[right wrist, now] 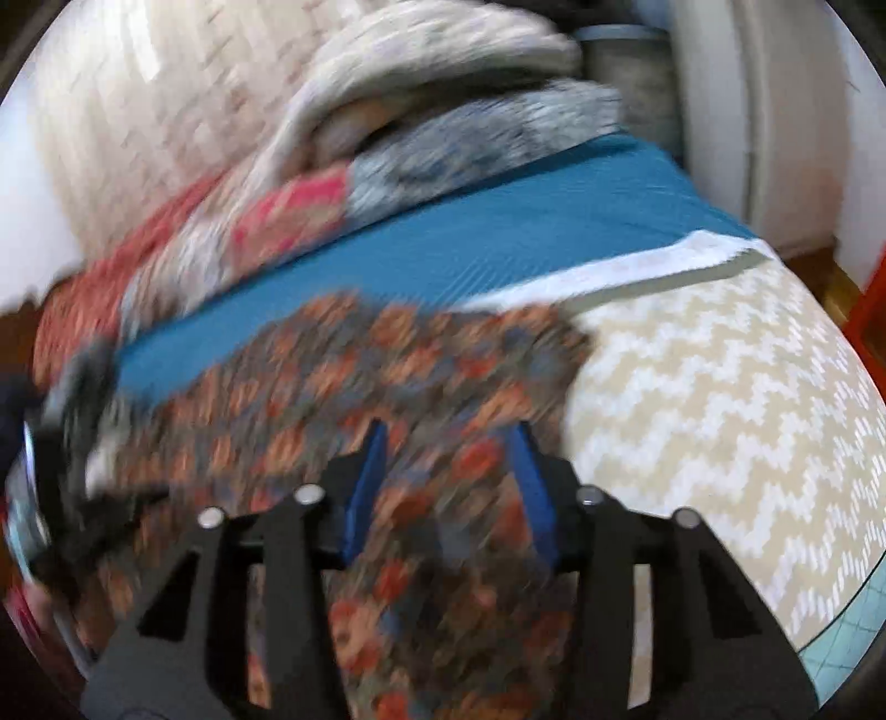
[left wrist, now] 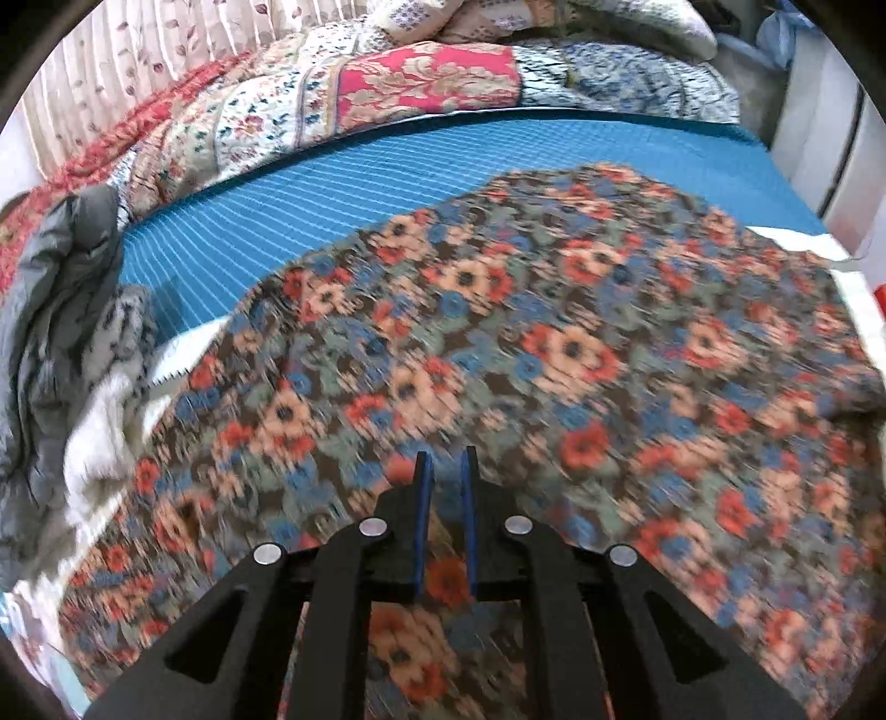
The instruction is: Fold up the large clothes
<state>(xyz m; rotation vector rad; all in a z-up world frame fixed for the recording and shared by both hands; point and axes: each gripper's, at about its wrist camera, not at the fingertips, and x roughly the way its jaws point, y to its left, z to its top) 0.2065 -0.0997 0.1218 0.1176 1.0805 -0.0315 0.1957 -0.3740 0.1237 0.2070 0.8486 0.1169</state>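
Between the blue pads of the left gripper (left wrist: pixel 446 465) a narrow gap is seen, with the flowered garment (left wrist: pixel 554 354) passing under and perhaps through it; whether cloth is pinched cannot be told. The right gripper (right wrist: pixel 449 437) is seen with jaws parted wider, a bunch of the same garment (right wrist: pixel 421 498) lying between the pads, apparently loose, not squeezed. The garment is spread flat over the bed, partly on the blue striped cover (left wrist: pixel 343 194) and partly on the beige zigzag sheet (right wrist: pixel 720 421).

Judged step: edges being taken up for a fold. It is best done with both corners gripped near the hem, lifted together and carried across evenly so no crease is dragged in.

A patchwork quilt (left wrist: pixel 421 77) and pillows (left wrist: pixel 626 22) are piled at the far side. A heap of grey and white clothes (left wrist: pixel 72 332) is seen left of the garment. A pale flowered curtain (left wrist: pixel 133 61) is behind. Both views are blurred.
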